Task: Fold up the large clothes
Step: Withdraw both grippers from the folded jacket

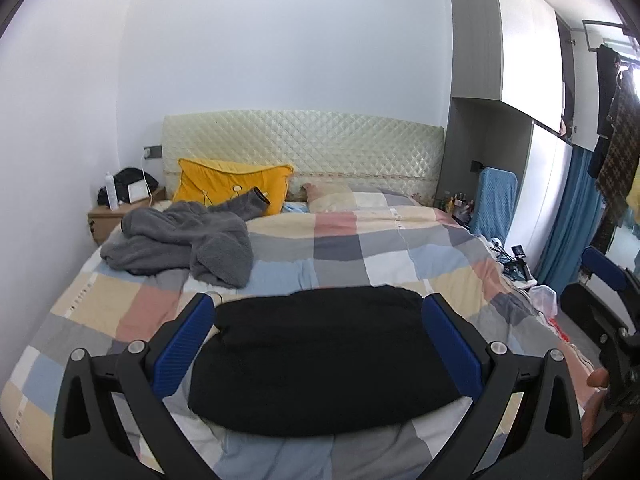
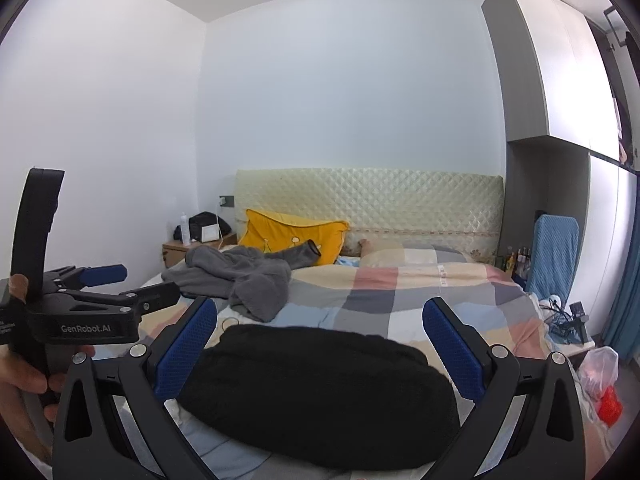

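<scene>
Covering the bed (image 1: pixel 360 248), a checked quilt (image 2: pixel 400 292) bears a folded black garment (image 1: pixel 320 360).

a bed (image 1: pixel 360 248) with a checked cover fills the room, and a cream quilted headboard (image 1: pixel 304 148) stands behind it. a yellow pillow (image 1: pixel 232 184) leans on the headboard. a small wooden nightstand (image 1: pixel 108 220) is left of the bed, with a white bottle (image 1: pixel 111 192) and a dark bag (image 1: pixel 132 180) on it. a blue chair (image 1: pixel 494 204) stands on the right, near a tall grey wardrobe (image 1: pixel 516 40) and a blue curtain (image 1: pixel 568 220).
</scene>
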`<control>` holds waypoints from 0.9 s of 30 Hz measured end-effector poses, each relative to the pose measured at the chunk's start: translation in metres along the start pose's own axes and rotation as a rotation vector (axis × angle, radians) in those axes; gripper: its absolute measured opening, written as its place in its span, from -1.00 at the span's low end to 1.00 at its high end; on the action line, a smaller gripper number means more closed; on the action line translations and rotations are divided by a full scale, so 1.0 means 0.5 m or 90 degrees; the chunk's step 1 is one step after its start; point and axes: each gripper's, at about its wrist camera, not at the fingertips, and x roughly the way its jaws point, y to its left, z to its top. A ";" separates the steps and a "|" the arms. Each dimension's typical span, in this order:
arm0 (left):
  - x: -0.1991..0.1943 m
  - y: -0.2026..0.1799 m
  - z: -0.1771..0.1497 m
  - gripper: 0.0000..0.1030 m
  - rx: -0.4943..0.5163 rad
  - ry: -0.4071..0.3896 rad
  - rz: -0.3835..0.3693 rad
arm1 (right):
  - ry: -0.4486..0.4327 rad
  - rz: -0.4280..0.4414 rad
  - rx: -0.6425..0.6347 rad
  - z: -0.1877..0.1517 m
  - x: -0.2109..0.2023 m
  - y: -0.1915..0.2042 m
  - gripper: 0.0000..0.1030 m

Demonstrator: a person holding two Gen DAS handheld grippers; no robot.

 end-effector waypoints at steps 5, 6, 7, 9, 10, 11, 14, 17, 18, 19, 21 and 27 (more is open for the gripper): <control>-0.017 0.007 -0.035 1.00 -0.021 0.021 -0.001 | 0.029 -0.008 0.017 -0.038 -0.009 0.011 1.00; -0.019 0.009 -0.040 1.00 -0.026 0.025 -0.002 | 0.035 -0.008 0.019 -0.046 -0.008 0.012 1.00; -0.020 0.011 -0.046 1.00 -0.031 0.029 -0.001 | 0.043 -0.010 0.022 -0.056 -0.007 0.013 1.00; -0.017 0.010 -0.059 1.00 -0.033 0.042 0.001 | 0.059 -0.014 0.025 -0.074 -0.006 0.015 1.00; -0.017 0.009 -0.065 1.00 -0.035 0.046 0.002 | 0.068 -0.016 0.027 -0.084 -0.005 0.016 1.00; -0.014 0.010 -0.072 1.00 -0.037 0.052 0.004 | 0.073 -0.018 0.028 -0.090 -0.002 0.015 1.00; -0.006 0.006 -0.093 1.00 -0.038 0.069 0.009 | 0.085 -0.026 0.041 -0.115 -0.005 0.009 1.00; 0.003 0.000 -0.118 1.00 -0.038 0.089 0.009 | 0.101 -0.032 0.051 -0.137 -0.004 0.002 1.00; 0.006 -0.002 -0.126 1.00 -0.039 0.097 0.007 | 0.108 -0.036 0.053 -0.145 -0.003 0.000 1.00; 0.009 -0.005 -0.134 1.00 -0.039 0.104 0.007 | 0.112 -0.041 0.055 -0.152 -0.002 -0.002 1.00; 0.013 -0.009 -0.146 1.00 -0.036 0.117 0.009 | 0.122 -0.047 0.061 -0.164 0.000 -0.005 1.00; 0.017 -0.022 -0.177 1.00 -0.022 0.138 0.012 | 0.147 -0.055 0.056 -0.201 0.002 -0.005 1.00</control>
